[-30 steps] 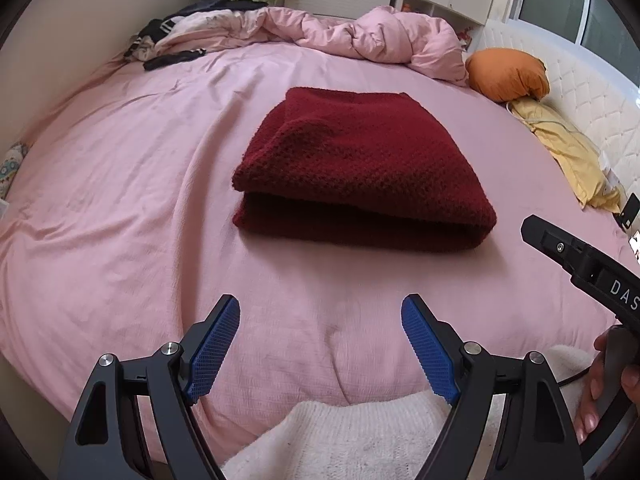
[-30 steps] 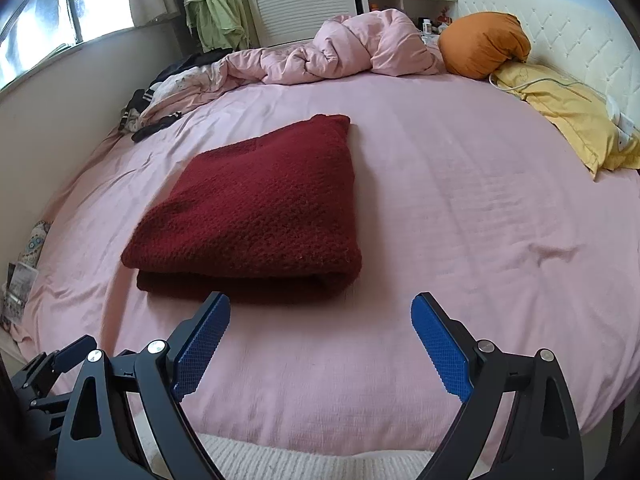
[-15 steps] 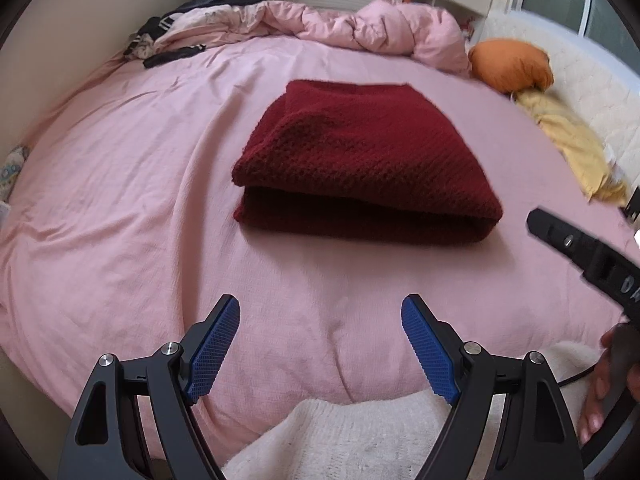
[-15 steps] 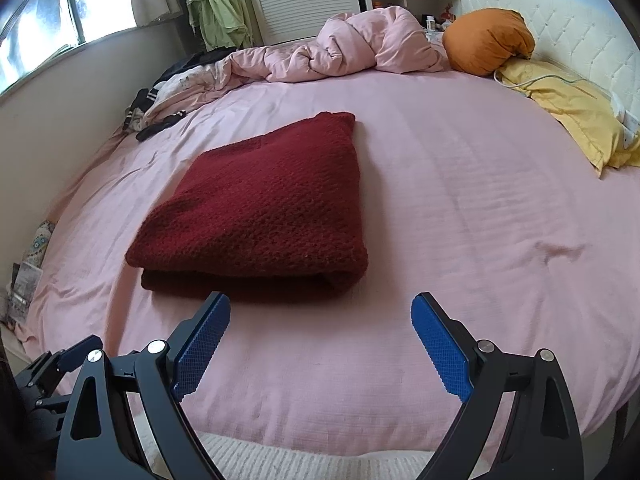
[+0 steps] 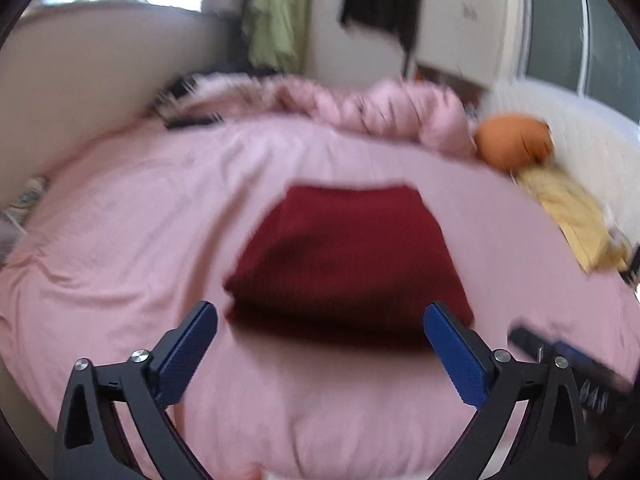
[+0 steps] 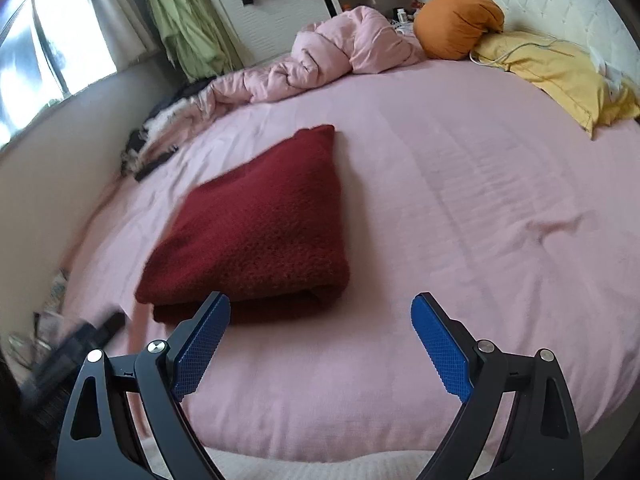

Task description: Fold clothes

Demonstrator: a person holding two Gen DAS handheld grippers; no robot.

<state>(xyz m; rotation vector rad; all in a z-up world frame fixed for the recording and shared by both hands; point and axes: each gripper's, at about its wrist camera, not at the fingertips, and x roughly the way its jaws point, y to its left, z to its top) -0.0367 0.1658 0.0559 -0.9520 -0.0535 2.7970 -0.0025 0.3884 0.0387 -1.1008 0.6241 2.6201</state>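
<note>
- A wide stretch of bare pink sheet is left open on the bed point(image 6: 460, 184) to the right of the folded red sweater point(image 6: 256, 232); nothing lies there.
- A clear strip of sheet is seen between the sweater's near edge and the bed's near edge.
- The far side is blocked by a bunched pink duvet point(image 6: 344, 52) and dark clothes point(image 6: 160, 136) piled along the wall.
- The far right corner is taken up by an orange pillow point(image 6: 456, 20) and a yellow pillow point(image 6: 560, 76) with a cable lying across it.
- The left side is closed off by a wall point(image 6: 44, 176) just beside the bed.
</note>
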